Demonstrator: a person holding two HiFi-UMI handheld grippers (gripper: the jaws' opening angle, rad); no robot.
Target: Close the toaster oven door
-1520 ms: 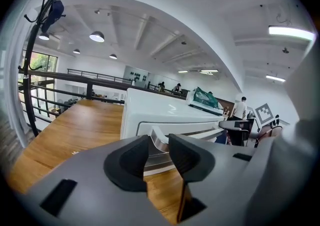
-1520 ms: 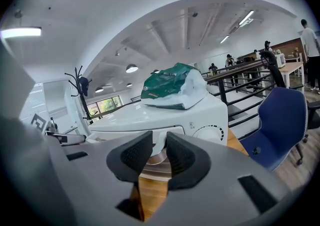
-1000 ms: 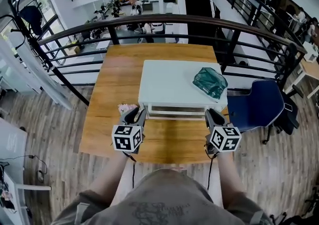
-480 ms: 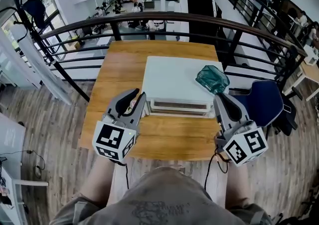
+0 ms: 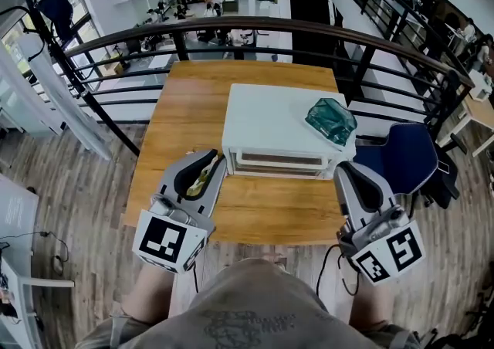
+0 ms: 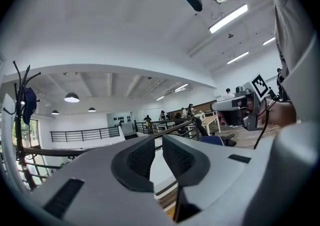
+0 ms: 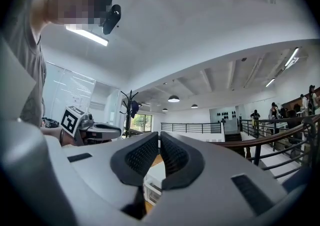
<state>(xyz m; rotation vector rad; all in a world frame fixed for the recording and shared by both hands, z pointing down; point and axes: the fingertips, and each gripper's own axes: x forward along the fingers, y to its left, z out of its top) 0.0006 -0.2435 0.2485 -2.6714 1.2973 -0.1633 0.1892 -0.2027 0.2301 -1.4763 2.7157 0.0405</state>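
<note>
The white toaster oven (image 5: 266,120) sits on the wooden table (image 5: 185,108), and its door (image 5: 279,160) stands upright against the front. My left gripper (image 5: 209,158) hovers off the oven's front left corner. Its jaws are closing, with a slim gap and nothing between the pads (image 6: 141,157). My right gripper (image 5: 346,171) hovers off the front right corner. Its jaws are closing too, almost together and empty. Both grippers are clear of the oven. In the left gripper view (image 6: 157,142) and the right gripper view (image 7: 159,141) the jaws point up over the oven (image 7: 154,182).
A crumpled green bag (image 5: 330,120) lies on the oven's top at the right. A dark railing (image 5: 255,27) runs behind the table. A blue chair (image 5: 401,158) stands at the table's right side. Something small and yellowish (image 5: 202,177) shows at the left gripper's gap.
Both grippers have drawn back from the oven's front toward the person and risen toward the head camera. Their jaws have narrowed. The oven door stays upright.
</note>
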